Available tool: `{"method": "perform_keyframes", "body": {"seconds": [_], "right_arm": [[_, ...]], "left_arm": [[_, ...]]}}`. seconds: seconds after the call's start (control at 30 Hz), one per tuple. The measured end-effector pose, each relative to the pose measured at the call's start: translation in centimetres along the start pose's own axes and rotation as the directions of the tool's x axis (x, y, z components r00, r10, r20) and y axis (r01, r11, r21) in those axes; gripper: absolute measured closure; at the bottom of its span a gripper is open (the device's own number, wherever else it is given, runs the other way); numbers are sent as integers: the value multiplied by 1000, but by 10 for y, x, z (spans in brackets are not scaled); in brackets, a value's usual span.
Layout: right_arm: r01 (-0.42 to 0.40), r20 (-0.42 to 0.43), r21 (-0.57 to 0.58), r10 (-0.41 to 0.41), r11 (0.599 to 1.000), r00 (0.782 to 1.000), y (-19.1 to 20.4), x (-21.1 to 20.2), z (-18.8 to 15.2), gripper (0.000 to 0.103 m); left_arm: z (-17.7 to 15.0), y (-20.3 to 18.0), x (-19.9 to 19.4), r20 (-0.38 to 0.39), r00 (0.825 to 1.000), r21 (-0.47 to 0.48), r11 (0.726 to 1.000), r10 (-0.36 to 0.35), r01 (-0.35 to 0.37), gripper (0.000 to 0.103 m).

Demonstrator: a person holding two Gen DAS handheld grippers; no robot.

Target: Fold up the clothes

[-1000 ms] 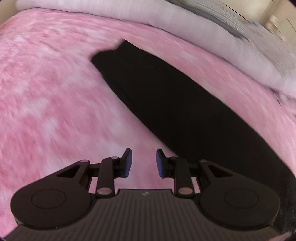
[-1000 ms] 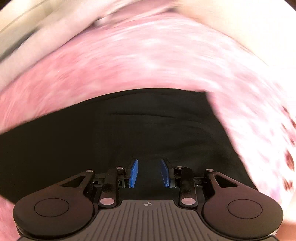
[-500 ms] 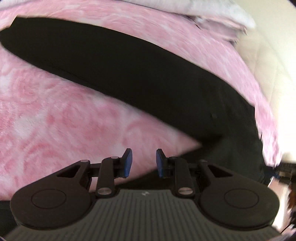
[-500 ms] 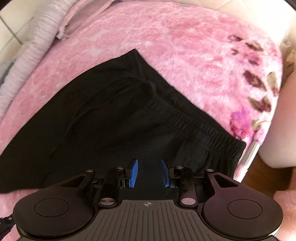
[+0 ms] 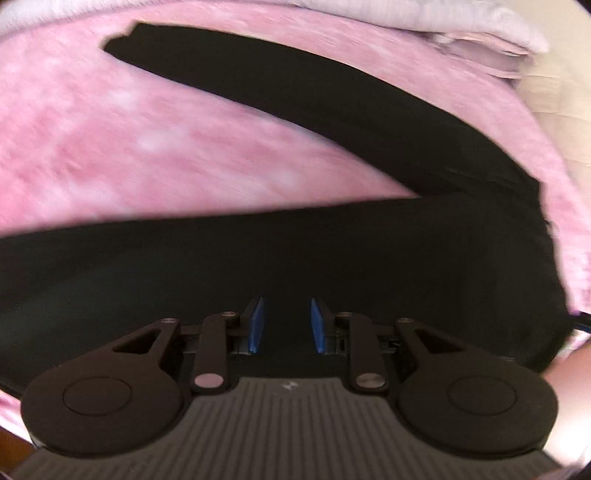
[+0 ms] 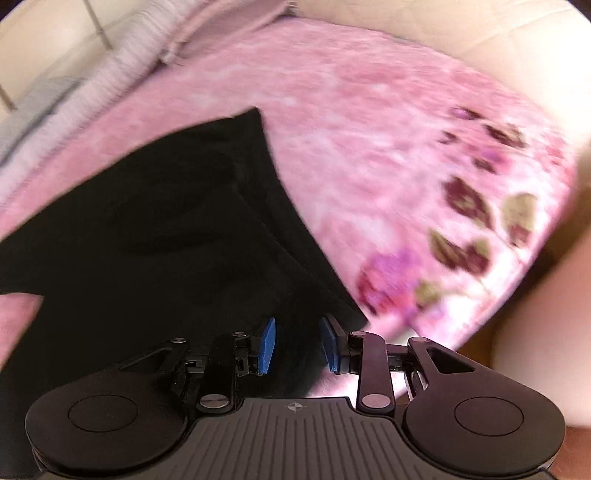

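A pair of black trousers (image 5: 332,258) lies spread flat on a pink fleece blanket (image 5: 147,147). In the left wrist view one leg runs to the far left and the other crosses the near field. My left gripper (image 5: 284,325) is open and empty, just above the near leg. In the right wrist view the waistband end of the trousers (image 6: 166,240) fills the left half. My right gripper (image 6: 297,349) is open and empty, over the near waistband corner by the blanket's edge.
The blanket (image 6: 388,166) has a dark flower print near its right edge. Pale folded bedding (image 5: 461,33) lies along the far side, with a grey-white quilt (image 6: 92,81) at the back left. A cream upholstered surface (image 6: 443,22) borders the bed.
Both grippers have come down nearer to the trousers. The left view swung from the pink blanket onto the near leg. The right gripper shifted toward the waistband corner. Both stayed open.
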State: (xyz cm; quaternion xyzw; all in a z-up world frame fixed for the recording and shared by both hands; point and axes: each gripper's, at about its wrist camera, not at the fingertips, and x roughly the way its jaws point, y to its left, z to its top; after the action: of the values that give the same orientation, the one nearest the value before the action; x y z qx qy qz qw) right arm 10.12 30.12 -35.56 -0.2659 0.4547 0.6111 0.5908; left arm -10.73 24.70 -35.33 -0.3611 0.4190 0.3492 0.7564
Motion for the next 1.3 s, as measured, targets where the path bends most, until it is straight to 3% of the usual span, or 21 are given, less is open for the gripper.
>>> {"method": "perform_keyframes", "body": {"seconds": [0.17, 0.33, 0.53, 0.67, 0.87, 1.03, 1.1, 1.17, 1.3], "right_arm": [[-61, -79, -14, 59, 998, 995, -9, -3, 1, 71], [-117, -74, -4, 117, 993, 990, -14, 6, 20, 71], [-112, -110, 43, 116, 993, 987, -20, 25, 51, 71], [-115, -122, 56, 121, 992, 985, -24, 27, 76, 71], [-188, -197, 20, 188, 982, 962, -35, 47, 130, 71], [-305, -277, -18, 289, 952, 917, -46, 83, 181, 71], [-368, -325, -39, 336, 929, 884, -51, 101, 201, 71], [-435, -397, -66, 377, 898, 837, -55, 119, 219, 71], [-518, -494, -99, 410, 850, 767, -68, 139, 245, 71]], "left_arm": [[13, -75, 22, -22, 989, 71, 986, -149, 150, 81], [36, -127, 58, -37, 966, 137, 956, -255, 258, 81], [50, -167, 88, -152, 947, 175, 935, -283, 308, 81], [52, -186, 99, -201, 941, 171, 936, -272, 307, 81], [51, -212, 119, -204, 937, 30, 955, -284, 296, 80], [40, -250, 122, -126, 966, -82, 973, -227, 218, 76], [29, -268, 121, -88, 981, -131, 979, -171, 159, 74], [11, -287, 120, -59, 995, -187, 980, -86, 73, 73], [-14, -333, 123, -52, 997, -227, 972, 56, -67, 73]]}}
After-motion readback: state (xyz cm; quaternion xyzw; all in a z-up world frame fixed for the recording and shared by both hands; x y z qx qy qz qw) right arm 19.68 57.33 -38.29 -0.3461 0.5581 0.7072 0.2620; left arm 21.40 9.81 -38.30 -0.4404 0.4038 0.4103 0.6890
